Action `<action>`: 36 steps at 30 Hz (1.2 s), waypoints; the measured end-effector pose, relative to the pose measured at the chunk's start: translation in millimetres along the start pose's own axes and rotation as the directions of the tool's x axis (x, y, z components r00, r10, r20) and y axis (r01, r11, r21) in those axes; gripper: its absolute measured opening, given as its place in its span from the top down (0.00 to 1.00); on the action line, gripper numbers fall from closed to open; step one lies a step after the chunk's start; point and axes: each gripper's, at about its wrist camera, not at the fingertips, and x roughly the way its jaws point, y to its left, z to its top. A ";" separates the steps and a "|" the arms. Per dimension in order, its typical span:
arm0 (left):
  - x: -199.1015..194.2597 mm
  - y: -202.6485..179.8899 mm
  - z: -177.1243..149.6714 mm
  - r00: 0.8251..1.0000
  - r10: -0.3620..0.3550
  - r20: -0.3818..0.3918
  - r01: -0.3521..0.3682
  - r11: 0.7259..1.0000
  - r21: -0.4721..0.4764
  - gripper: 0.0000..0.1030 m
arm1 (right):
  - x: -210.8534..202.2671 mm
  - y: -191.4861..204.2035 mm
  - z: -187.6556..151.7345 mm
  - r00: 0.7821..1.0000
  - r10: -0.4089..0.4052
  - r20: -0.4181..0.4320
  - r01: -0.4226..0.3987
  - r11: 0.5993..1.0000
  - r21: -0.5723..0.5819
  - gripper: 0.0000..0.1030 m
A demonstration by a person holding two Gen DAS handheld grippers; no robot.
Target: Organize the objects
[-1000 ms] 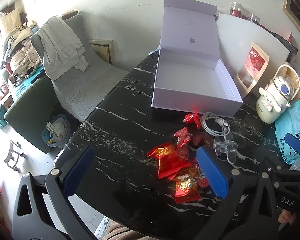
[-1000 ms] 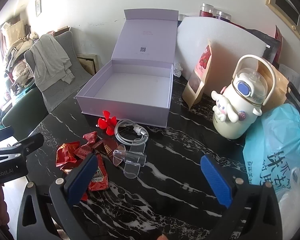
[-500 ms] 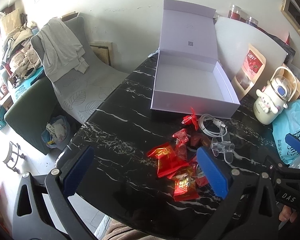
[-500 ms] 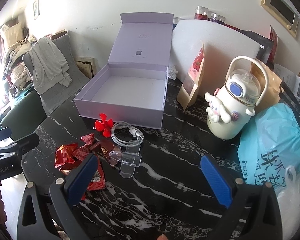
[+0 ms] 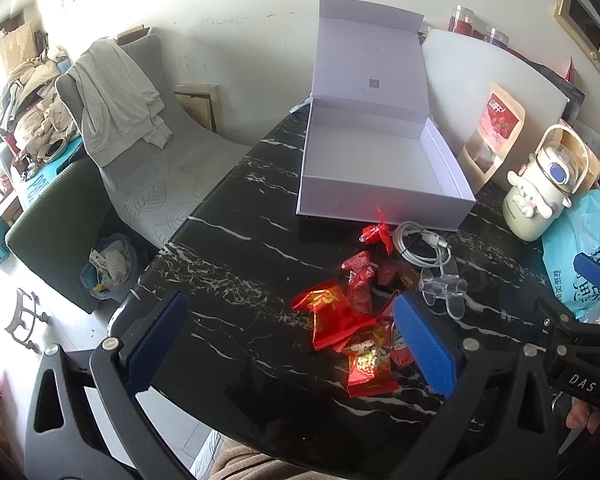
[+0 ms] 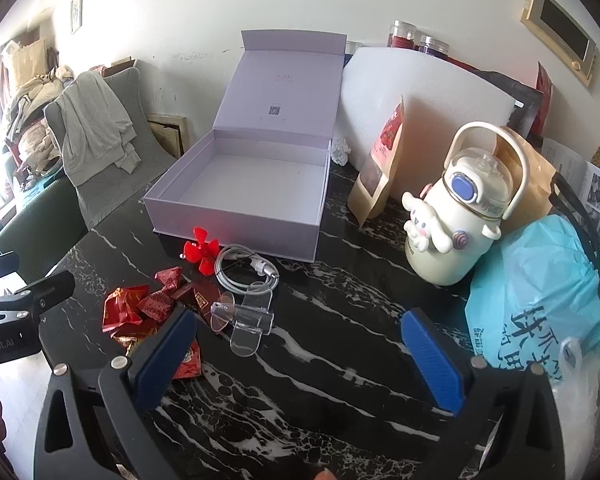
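An empty lavender box with its lid raised stands on the black marble table. In front of it lie a red toy propeller, a coiled white cable, a clear plastic stand and several red snack packets. My left gripper hovers open over the near table edge, packets beside its right finger. My right gripper is open above bare table, right of the packets.
A white cartoon bottle, a kraft snack pouch, a white foam board and a teal plastic bag crowd the table's right side. A grey chair with draped clothing stands off the left edge.
Both grippers have drawn back slightly and risen, so the box and items look a little farther away. Nothing on the table has moved.
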 end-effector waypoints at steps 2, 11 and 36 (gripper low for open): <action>2.9 0.4 -2.6 1.000 -0.009 -0.009 0.009 1.000 -0.003 0.00 | 1.2 1.4 -3.9 1.000 0.005 -0.007 -0.005 1.000 -0.003 0.00; 19.8 2.5 -19.2 0.998 -0.011 -0.068 0.011 1.000 0.004 0.00 | 17.4 10.8 -26.2 0.997 0.020 -0.078 -0.021 0.999 -0.024 0.01; 75.7 4.2 -22.9 0.978 -0.091 -0.188 0.086 0.996 -0.035 0.00 | 71.3 12.4 -37.9 0.974 0.162 -0.157 -0.157 0.987 0.046 0.08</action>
